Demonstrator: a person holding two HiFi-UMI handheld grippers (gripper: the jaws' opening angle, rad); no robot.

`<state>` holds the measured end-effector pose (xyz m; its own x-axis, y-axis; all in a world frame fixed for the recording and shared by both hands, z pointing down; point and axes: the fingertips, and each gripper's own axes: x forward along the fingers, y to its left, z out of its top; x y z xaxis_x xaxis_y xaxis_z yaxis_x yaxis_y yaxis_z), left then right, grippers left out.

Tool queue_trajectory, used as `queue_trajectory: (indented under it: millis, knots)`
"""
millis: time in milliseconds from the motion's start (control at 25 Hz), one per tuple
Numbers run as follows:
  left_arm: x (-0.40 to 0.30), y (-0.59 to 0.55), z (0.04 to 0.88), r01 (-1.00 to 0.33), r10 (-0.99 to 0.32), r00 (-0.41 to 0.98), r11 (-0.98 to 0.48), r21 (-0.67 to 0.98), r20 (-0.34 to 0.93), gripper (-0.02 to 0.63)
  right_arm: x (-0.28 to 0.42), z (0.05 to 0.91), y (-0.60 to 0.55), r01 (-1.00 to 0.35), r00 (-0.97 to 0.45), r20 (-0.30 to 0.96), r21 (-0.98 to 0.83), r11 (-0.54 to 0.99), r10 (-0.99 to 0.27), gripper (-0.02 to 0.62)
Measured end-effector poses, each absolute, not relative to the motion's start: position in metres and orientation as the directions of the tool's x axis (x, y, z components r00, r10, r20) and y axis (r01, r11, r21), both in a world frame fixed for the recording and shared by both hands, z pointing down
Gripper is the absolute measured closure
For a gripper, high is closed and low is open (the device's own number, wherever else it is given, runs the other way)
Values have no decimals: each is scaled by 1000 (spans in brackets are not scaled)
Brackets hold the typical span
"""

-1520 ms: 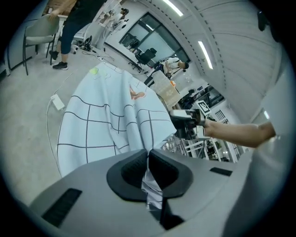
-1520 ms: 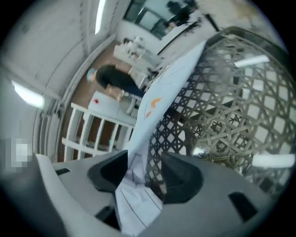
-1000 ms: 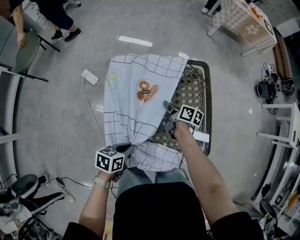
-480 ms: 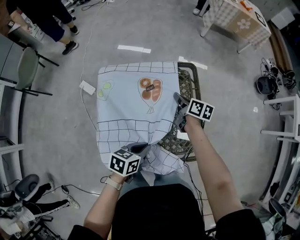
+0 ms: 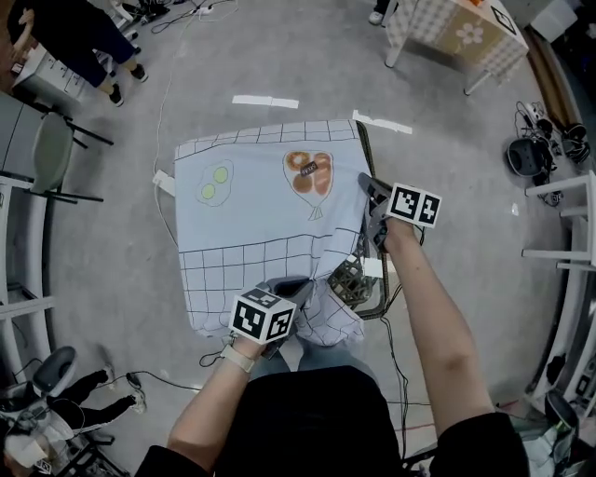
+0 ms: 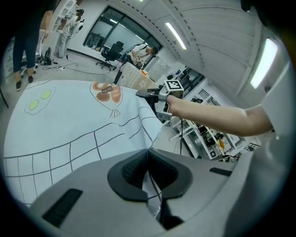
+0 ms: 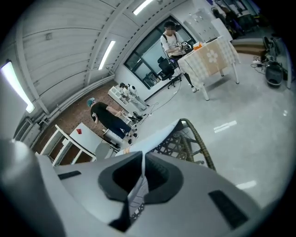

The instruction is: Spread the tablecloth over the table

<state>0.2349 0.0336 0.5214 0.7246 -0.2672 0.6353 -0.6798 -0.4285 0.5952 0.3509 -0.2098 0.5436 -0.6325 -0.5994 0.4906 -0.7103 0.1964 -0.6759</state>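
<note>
**Thin cloth, two pinches on the hem**

One tablecloth (image 5: 261,214), pale blue with a dark grid border, lies stretched over the wicker bench (image 5: 352,278). Only the bench's near right corner and right rim show bare.

We judge the cloth light, soft and limp. It puckers into a fold at each pinch, and it would likely billow or slide on the weave if tugged unevenly. It is not fragile, but the thin hem could slip out of a shallow bite.

The left tongs (image 6: 148,152) are pressed together on a fold of the near hem, at the corner close to our body. The right tongs (image 7: 142,156) likewise pinch the cloth's right edge, further out along the bench's right rim. The best holds, we think, are hem and corners, well apart, so the sheet is taut between them.

Count:
- One tablecloth, one wicker bench, two tongs and two pinch points.
- On the cloth, one orange print (image 5: 309,172) and one pair of green rounds (image 5: 214,183).
- Farther off, one checked-cloth table (image 5: 456,28).
</note>
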Motion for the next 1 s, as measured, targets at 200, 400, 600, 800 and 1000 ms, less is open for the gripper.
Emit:
queue_trajectory:
  millis: [200,400,600,800,1000]
  knots:
    - [293,23,514,-665,-233,731,-455,592,642,592,411,538,-219,-719,-619,498,-670,183,-607,584]
    - [325,15,510,-621,-188,757,-501,602,625,592,442,535,-227,-740,-596,511,-649,177,-619,584]
    - [398,6,505,-570,-139,794,-509,645,592,592,512,533,-238,-756,-583,531,-633,169,-615,584]
    - [443,-3,505,-516,-100,829,-517,683,551,592,563,536,-243,-778,-556,553,-608,156,-620,584]
    - [428,8,500,-493,-93,845,-518,699,527,592,562,527,-226,-799,-518,570,-588,124,-638,584]
